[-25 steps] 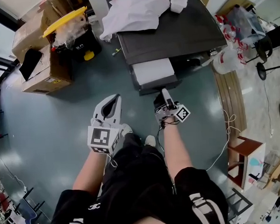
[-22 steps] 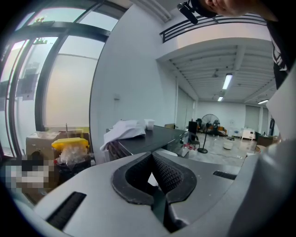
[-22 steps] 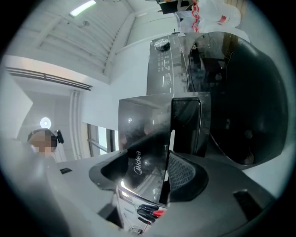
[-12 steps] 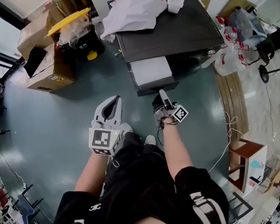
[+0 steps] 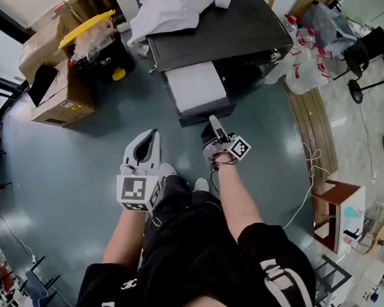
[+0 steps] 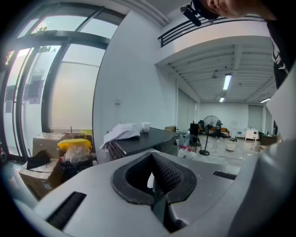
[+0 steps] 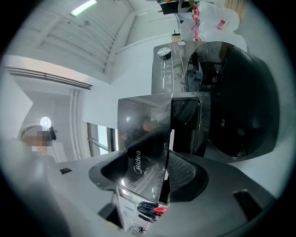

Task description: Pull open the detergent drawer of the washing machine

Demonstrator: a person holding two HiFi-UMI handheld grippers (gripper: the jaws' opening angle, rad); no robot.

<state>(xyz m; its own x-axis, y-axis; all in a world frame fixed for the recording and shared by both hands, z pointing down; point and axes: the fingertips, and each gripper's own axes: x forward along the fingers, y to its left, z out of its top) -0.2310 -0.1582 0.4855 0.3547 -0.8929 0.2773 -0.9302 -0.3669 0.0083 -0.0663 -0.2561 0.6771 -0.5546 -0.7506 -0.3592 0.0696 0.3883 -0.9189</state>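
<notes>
In the head view the dark washing machine (image 5: 243, 31) is seen from above, and its detergent drawer (image 5: 192, 88) stands pulled out, a pale tray with a dark front. My right gripper (image 5: 211, 125) is shut on that front. The right gripper view shows the glossy drawer front (image 7: 143, 134) with its brand lettering clamped between my right gripper's (image 7: 166, 171) jaws, beside the round door (image 7: 236, 102). My left gripper (image 5: 151, 136) hovers over the floor left of the drawer, shut and holding nothing. In its own view the left gripper (image 6: 155, 180) points past the machine.
A white cloth (image 5: 171, 9) lies on the machine's top. Cardboard boxes (image 5: 54, 93) and a yellow-lidded bin (image 5: 89, 33) stand at the left. Plastic bags (image 5: 303, 73) sit right of the machine, with a cable (image 5: 309, 175) and a small stand (image 5: 336, 206) nearer. The person's legs fill the lower middle.
The drawer has slid further out of the machine, with the right gripper on its front drawing back toward the person. The left gripper has shifted along with the body.
</notes>
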